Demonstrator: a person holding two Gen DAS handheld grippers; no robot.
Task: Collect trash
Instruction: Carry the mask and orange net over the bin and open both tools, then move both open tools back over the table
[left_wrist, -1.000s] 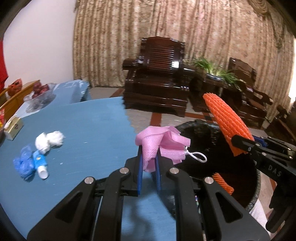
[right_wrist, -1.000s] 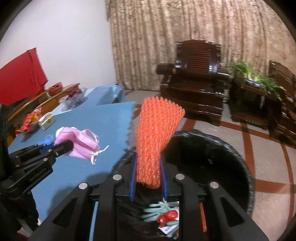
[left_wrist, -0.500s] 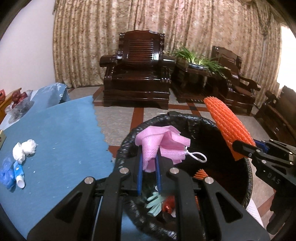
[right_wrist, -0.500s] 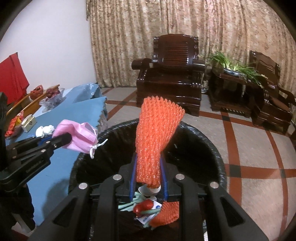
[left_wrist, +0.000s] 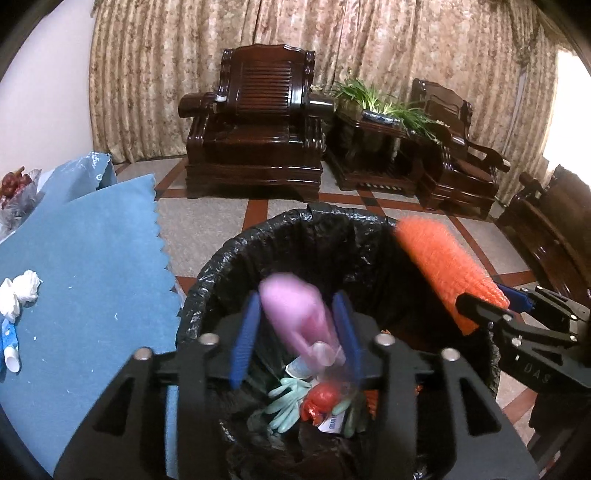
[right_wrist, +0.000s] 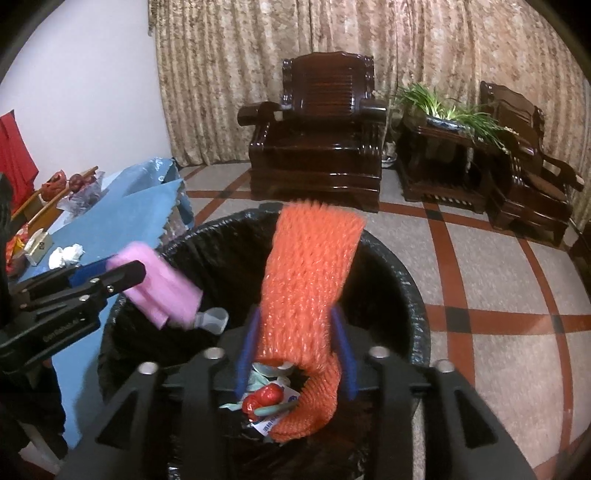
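Note:
Both grippers are over a black-lined trash bin (left_wrist: 295, 229) (right_wrist: 410, 288). My left gripper (left_wrist: 297, 332) is open; the pink face mask (left_wrist: 295, 314) is blurred between its blue pads, slipping down into the bin. It also shows in the right wrist view (right_wrist: 159, 291). My right gripper (right_wrist: 295, 343) is open too; the orange foam net (right_wrist: 306, 280) slides down between its pads, also seen in the left wrist view (left_wrist: 443, 269). Gloves and red trash (left_wrist: 321, 398) lie in the bin.
A blue-covered table (left_wrist: 85, 258) stands left of the bin, with crumpled white tissue (left_wrist: 18, 295) and a small blue-and-white tube (left_wrist: 9, 347) on it. Dark wooden armchairs (left_wrist: 258, 129) and a plant stand (left_wrist: 373, 147) are beyond on the tiled floor.
Both grippers moved further over the bin and opened. The pink mask and the orange net, held firmly before, are now dropping from between the pads.

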